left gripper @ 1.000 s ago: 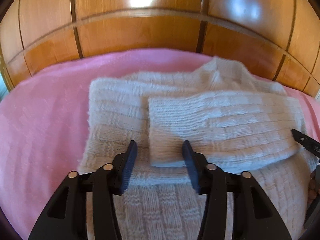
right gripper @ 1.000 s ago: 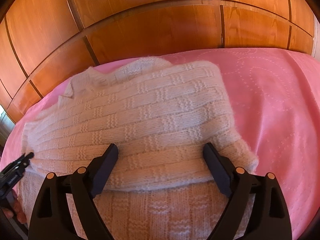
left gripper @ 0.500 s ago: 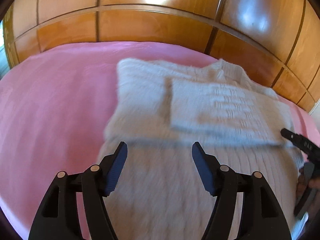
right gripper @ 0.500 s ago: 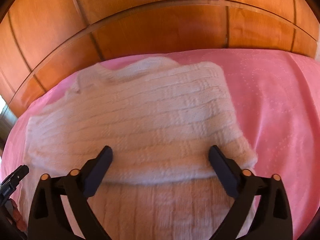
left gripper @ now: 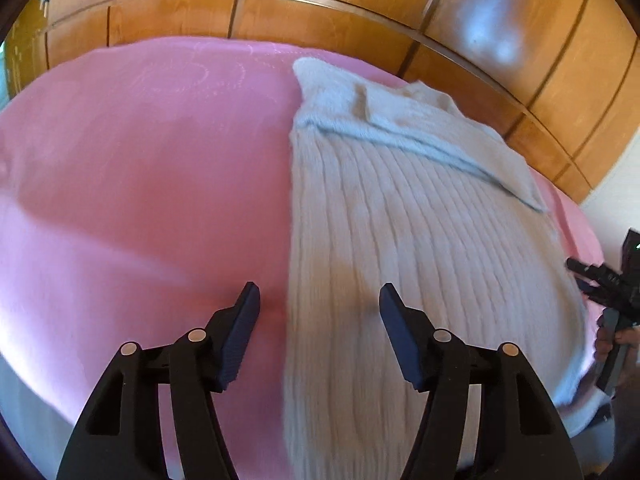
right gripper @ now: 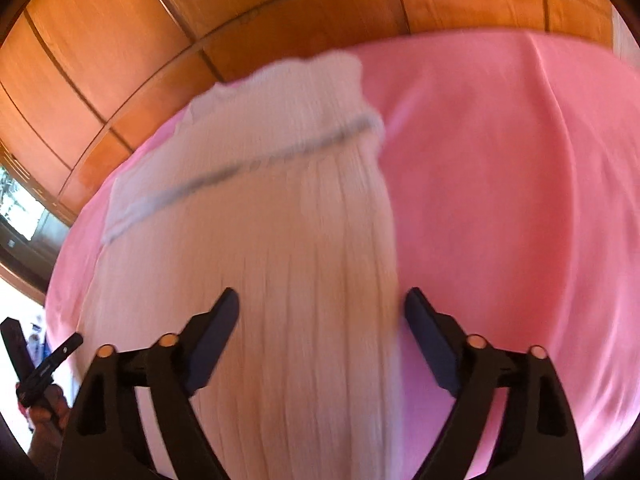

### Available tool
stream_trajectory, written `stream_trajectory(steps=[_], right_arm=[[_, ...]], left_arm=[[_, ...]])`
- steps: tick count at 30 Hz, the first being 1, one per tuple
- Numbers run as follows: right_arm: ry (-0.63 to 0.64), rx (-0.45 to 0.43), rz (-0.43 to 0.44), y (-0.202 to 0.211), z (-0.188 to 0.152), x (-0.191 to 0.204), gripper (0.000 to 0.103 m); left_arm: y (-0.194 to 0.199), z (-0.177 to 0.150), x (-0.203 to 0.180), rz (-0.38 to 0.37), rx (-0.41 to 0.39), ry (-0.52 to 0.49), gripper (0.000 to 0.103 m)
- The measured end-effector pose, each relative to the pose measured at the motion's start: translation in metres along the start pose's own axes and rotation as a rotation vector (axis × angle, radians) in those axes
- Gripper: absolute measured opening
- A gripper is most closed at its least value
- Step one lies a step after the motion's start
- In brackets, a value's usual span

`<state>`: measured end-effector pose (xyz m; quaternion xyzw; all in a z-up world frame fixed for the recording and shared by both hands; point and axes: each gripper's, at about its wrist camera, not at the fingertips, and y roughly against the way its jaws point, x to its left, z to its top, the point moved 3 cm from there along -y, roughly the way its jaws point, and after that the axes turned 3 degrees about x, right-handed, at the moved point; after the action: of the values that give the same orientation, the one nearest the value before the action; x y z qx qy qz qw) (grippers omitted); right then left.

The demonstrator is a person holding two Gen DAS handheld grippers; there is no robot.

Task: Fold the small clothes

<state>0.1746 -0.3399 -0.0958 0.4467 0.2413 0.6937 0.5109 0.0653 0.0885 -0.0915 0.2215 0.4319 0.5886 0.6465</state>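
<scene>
wood-panel wall behind pink bedspread | cream knit sweater lies flat on it, long axis running away from both grippers, folded sleeves across far end | left gripper jaws apart, straddling its left edge | right gripper jaws apart over its right edge

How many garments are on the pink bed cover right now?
1: a white knit sweater lying on the pink bed cover, sleeves folded across its far end by the wooden panels. Anything beneath it would be hidden.
</scene>
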Motion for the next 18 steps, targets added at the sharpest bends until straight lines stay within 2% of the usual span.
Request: stream_trajectory(steps=[4,5,6,7,9,10,11,12,15,18], right_arm=[[0.016,0.02,0.012,0.023,-0.047,0.0,0.071],[0.016,0.034,0.021,0.029,-0.058,0.001,0.067],[0.017,0.049,0.027,0.033,-0.068,0.002,0.064],[0.019,0.063,0.029,0.036,-0.076,0.003,0.057],[0.015,0.108,0.044,0.037,-0.093,0.004,0.039],[0.014,0.127,0.051,0.036,-0.096,0.005,0.032],[0.014,0.152,0.06,0.034,-0.102,0.006,0.016],[0.017,0.169,0.067,0.034,-0.105,0.007,0.01],[0.041,0.152,0.121,0.042,-0.094,0.021,0.008],[0.045,0.058,0.225,0.062,-0.062,0.038,0.008]], left_arm=[[0.015,-0.03,0.002,-0.026,0.046,-0.008,0.057],[0.017,-0.036,0.003,-0.042,0.062,-0.002,0.05],[0.017,-0.042,0.002,-0.078,0.096,0.013,0.048],[0.017,-0.046,0.002,-0.097,0.113,0.02,0.047],[0.017,-0.055,-0.003,-0.117,0.141,0.001,0.035],[0.016,-0.057,-0.004,-0.123,0.152,-0.009,0.02],[0.015,-0.058,-0.005,-0.142,0.168,-0.01,0.009],[0.017,-0.058,-0.005,-0.159,0.168,-0.005,0.007],[0.033,-0.045,-0.007,-0.251,0.137,0.001,0.006],[0.052,-0.024,-0.007,-0.348,0.081,0.036,0.005]])
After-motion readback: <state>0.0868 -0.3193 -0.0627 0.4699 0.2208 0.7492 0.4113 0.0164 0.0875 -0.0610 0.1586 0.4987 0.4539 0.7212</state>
